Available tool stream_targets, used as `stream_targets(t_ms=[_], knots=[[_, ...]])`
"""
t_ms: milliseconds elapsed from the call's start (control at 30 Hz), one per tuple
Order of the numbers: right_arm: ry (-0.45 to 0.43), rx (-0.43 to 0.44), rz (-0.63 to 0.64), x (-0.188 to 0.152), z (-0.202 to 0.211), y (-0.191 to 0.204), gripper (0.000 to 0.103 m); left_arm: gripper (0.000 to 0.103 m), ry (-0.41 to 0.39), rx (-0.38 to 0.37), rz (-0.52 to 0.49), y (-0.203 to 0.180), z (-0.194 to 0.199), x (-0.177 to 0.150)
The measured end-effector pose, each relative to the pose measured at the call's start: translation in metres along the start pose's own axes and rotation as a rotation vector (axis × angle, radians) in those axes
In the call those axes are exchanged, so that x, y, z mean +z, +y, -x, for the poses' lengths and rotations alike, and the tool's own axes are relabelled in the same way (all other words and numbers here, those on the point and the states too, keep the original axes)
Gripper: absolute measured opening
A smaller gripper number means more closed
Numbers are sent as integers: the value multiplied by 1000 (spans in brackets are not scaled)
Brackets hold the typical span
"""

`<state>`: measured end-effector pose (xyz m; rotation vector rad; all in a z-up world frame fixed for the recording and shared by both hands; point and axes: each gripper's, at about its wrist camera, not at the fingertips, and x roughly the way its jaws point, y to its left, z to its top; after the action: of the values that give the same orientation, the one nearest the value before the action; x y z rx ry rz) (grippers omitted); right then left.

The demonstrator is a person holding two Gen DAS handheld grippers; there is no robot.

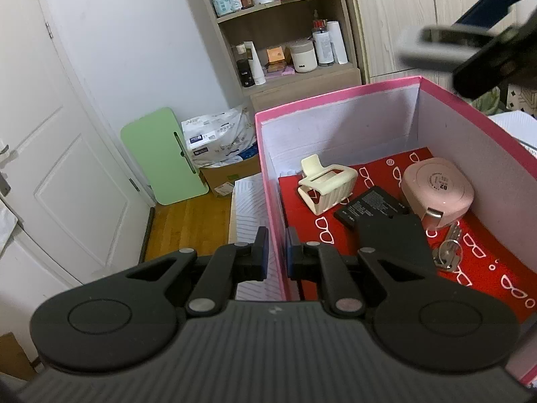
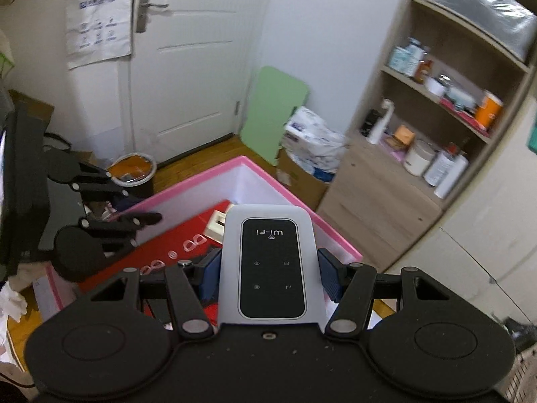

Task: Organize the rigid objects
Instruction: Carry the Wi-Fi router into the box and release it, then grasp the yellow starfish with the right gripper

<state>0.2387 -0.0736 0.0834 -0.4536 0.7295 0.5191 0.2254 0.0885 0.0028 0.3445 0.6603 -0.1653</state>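
The left hand-held gripper [image 1: 277, 252] is clamped narrow on the near pink wall of the box [image 1: 335, 99], one pad outside and one inside. Just past its right finger, on the red lining printed with white glasses, lie a bunch of keys [image 1: 446, 252], a black battery [image 1: 372, 206] and a pink tape measure [image 1: 438, 189] that touches the battery's far corner. A cream hair clip [image 1: 327, 181] sits further in, near the left wall and just beside the battery. Above the box's far right corner, blurred, the right hand-held gripper [image 1: 436, 47] carries a grey device. In the right wrist view that hand-held gripper [image 2: 270, 275] holds a Wi-Fi router [image 2: 270, 262] between its blue pads, screen up, above the open box [image 2: 288, 191], and the left hand-held gripper [image 2: 134, 211] shows at the box's left wall. Beyond the box stand a cardboard carton with a white bag [image 1: 221, 141], a green board [image 1: 164, 158] leaning on the wall, a white door [image 1: 43, 127], and a wooden shelf [image 1: 288, 33] full of bottles and jars.
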Motion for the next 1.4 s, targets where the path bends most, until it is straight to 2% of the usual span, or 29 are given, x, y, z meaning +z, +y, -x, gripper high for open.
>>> stream_targets(t_ms=[333,467,667,800,933,1133,1233,1300,1400], knots=[[108,102,52,11,-74,17,65,10,-10,6,18,0,2,0],[153,61,92,6,-97,22,65,10,-12,-19,33,3,3,-1],[203,-15,80,3,-117,12,65,10,-20,-31,41,4,3,-1],[235,-15,55,0,-127,3,65,10,-20,-37,44,5,2,-2],[182,-28,20,-4,-107,-3,65,10,-21,-37,44,7,2,-2],[-18,15,-103,-19,-23,-18,67,10,-23,-38,51,8,2,-2],[-117,1,-175,-38,20,-24,68,10,-24,-34,52,8,1,-1],[-140,-23,-221,-56,40,-30,68,10,-25,-31,52,7,1,-1],[-121,-59,-287,-78,50,-43,68,10,-29,-37,55,7,1,-2]])
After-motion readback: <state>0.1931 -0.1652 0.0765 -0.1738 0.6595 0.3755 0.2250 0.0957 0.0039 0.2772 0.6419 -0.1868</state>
